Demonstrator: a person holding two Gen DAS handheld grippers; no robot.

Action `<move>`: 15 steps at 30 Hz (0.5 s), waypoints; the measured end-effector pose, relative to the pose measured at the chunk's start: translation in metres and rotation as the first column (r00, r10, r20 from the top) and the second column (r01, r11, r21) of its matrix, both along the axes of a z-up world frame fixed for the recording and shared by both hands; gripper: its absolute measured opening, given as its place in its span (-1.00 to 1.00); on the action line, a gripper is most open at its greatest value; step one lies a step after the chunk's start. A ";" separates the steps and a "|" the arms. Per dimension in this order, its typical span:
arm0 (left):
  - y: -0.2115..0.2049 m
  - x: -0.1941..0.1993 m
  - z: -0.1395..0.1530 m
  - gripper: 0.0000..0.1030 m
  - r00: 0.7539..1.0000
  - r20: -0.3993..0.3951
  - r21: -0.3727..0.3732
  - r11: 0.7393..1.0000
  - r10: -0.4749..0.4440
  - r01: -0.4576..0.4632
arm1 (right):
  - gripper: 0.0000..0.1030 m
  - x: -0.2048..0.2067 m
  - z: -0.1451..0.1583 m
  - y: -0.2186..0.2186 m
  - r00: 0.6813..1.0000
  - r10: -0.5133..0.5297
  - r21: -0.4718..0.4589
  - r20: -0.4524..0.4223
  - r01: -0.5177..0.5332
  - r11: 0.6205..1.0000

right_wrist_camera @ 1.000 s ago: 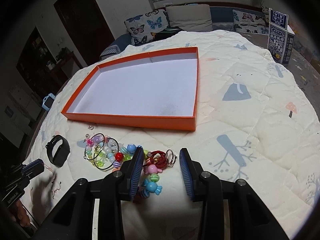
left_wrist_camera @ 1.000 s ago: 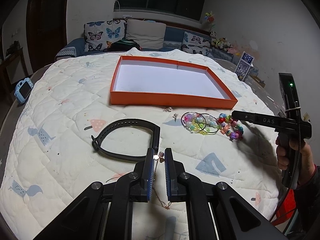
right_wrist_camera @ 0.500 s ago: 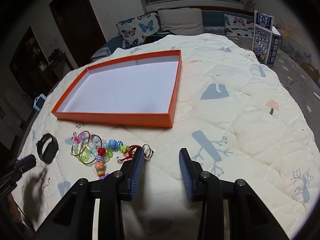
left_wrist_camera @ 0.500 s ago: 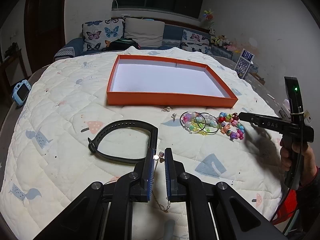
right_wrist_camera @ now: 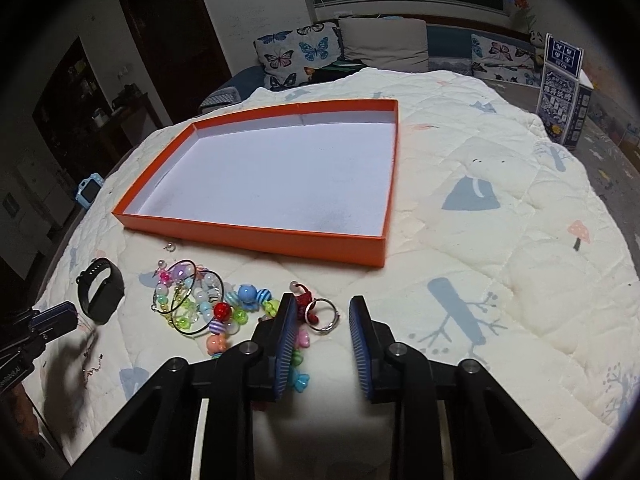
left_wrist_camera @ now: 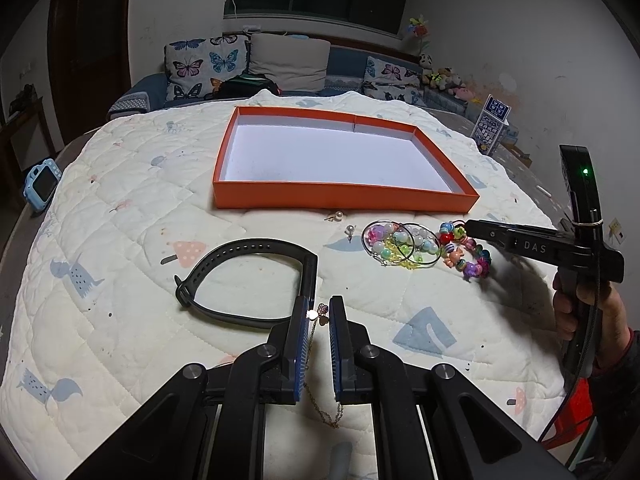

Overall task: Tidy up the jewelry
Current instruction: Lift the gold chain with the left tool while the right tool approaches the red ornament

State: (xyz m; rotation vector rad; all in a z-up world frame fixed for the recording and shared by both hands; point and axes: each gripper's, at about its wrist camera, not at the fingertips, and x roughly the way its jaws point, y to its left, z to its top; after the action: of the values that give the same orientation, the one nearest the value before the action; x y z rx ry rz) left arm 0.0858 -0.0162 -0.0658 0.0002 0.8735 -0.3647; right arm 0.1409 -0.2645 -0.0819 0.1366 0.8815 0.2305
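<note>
— Gold chain (left_wrist_camera: 318, 322) hangs between the left gripper (left_wrist_camera: 319, 312) pads, nipped narrow; can you read the right gripper (right_wrist_camera: 323, 312)?
— "DAS"; jaws wide over the ring (right_wrist_camera: 322, 315), near the orange tray (right_wrist_camera: 256, 236).

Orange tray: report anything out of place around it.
The orange cardboard tray holds nothing; the colourful bead bracelets, pearl studs and black rubber wristband all lie loose on the quilt beside it.

Bare quilt (right_wrist_camera: 500, 280) right of orange tray (right_wrist_camera: 256, 236). Bead bracelets (right_wrist_camera: 224, 312), black band (left_wrist_camera: 248, 276) crowd its front; earrings (left_wrist_camera: 345, 222) probably there too.
</note>
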 end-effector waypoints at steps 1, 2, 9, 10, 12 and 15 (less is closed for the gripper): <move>0.000 0.000 0.000 -0.80 1.000 0.000 0.000 1.000 0.000 0.000 | -0.41 0.000 -0.001 -0.001 1.000 -0.001 0.011 -0.001 0.001 1.000; 0.000 0.000 0.000 -0.80 1.000 0.000 0.001 1.000 0.001 -0.001 | -0.41 0.000 -0.001 -0.002 1.000 -0.002 0.021 -0.003 0.003 1.000; 0.001 0.003 -0.002 -0.80 1.000 -0.008 0.005 1.000 0.007 -0.007 | -0.41 0.002 -0.004 -0.008 1.000 0.002 0.081 -0.008 -0.001 0.997; 0.001 0.004 -0.003 -0.80 1.000 -0.009 0.005 1.000 0.007 -0.007 | -0.42 0.003 -0.005 -0.007 1.000 0.008 0.086 -0.008 -0.008 0.996; 0.000 0.004 -0.003 -0.80 1.000 -0.009 0.007 1.000 0.005 -0.004 | -0.43 0.003 -0.005 -0.006 1.000 0.012 0.092 -0.005 -0.011 0.996; 0.001 0.005 -0.002 -0.80 1.000 -0.009 0.009 1.000 0.005 -0.005 | -0.44 0.002 -0.004 -0.008 1.000 0.017 0.091 -0.003 -0.017 0.996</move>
State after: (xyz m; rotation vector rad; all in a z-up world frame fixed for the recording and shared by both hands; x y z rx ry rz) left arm 0.0903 -0.0155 -0.0680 0.0043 0.8838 -0.3566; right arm 0.1424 -0.2725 -0.0860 0.2139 0.8767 0.2863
